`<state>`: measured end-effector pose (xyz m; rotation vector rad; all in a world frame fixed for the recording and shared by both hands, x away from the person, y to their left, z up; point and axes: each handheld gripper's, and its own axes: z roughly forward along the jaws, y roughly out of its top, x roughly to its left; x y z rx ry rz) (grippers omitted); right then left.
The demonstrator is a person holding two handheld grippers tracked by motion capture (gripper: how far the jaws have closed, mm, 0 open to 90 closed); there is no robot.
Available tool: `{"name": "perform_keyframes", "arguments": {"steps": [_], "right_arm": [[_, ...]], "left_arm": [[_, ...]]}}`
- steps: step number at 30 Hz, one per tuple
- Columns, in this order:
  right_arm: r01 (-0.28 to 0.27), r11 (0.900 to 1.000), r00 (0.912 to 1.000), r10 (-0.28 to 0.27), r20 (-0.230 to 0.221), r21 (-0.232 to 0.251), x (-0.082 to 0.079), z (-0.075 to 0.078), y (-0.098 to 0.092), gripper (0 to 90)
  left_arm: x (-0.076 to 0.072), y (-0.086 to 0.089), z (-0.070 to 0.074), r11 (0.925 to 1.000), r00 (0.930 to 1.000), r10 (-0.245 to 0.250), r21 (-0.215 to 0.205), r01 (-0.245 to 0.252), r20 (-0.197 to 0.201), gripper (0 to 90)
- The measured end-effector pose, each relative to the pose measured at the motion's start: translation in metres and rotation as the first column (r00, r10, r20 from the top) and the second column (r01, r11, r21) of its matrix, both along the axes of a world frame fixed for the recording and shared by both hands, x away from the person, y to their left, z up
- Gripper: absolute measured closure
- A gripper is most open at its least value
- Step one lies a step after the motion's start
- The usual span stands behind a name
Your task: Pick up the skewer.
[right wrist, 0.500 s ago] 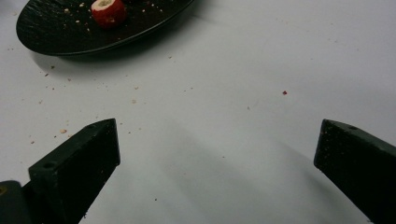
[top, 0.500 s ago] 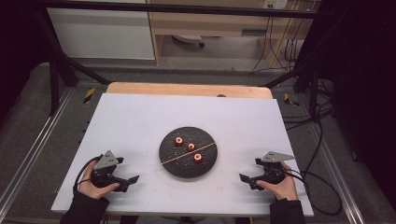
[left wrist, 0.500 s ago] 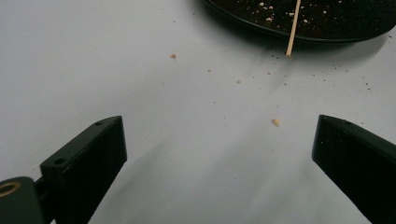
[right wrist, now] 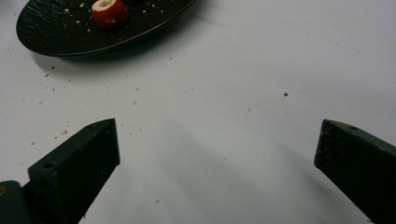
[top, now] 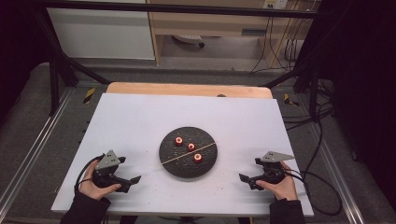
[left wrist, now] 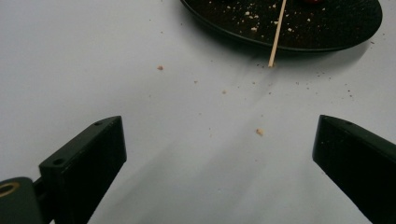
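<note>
1. Both tools are released and grasp nothing: the left gripper (top: 134,179) rests near the table's (top: 140,121) front-left corner, the right gripper (top: 242,177) near its front-right corner, each turned toward the middle.
2. Between them, well apart from both, the black plate (top: 169,161) sits at the table's centre.
3. Three red pieces (top: 191,146) lie on it, likely waiting to be threaded.
4. One wooden skewer (top: 173,158) lies across the plate, its end (left wrist: 271,62) overhanging the rim toward the left gripper, easy to pinch.

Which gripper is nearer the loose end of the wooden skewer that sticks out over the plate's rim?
Left. The left gripper sits just beside the skewer end overhanging the plate; the right gripper lies across the plate from it.
</note>
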<state>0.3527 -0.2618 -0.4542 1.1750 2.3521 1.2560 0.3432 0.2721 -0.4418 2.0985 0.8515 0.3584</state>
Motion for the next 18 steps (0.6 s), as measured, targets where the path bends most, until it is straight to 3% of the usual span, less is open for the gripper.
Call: {"name": "perform_keyframes", "arguments": {"steps": [18], "right_arm": [[-0.008,1.000,1.0000,0.008,0.001,-0.009,0.001,0.001,0.002,0.6]], "left_arm": [[0.007,-0.017,0.015,0.9998,0.9999,-0.015,0.014,0.015,-0.003,3.6]]}}
